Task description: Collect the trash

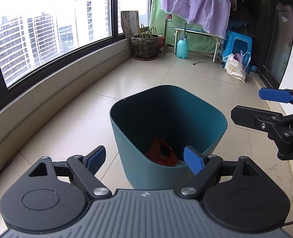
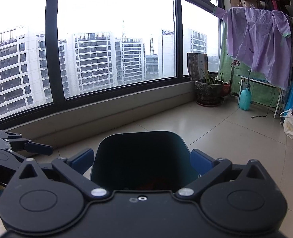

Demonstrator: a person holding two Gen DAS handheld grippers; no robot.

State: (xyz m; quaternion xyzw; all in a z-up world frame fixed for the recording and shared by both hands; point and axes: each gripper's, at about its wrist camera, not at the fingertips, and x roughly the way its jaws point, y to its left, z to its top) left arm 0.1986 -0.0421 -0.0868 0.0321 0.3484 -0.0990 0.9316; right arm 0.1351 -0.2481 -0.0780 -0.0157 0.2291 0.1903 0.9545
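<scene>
While both tools (image 1: 144, 159) (image 2: 142, 161) gape empty, the bin (image 1: 130, 138) sits just below them.

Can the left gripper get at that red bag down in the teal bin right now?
Probably yes. The left gripper is open over the bin's near rim, the top is uncovered, and the red bag lies exposed at the bottom, though deep.

One teal bin (image 1: 166, 130), one flowerpot (image 1: 145, 44), one spray bottle (image 1: 182, 46), two grippers.

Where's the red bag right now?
In the left wrist view, the red bag lies at the bottom of the teal bin, just beyond the open left gripper.
</scene>
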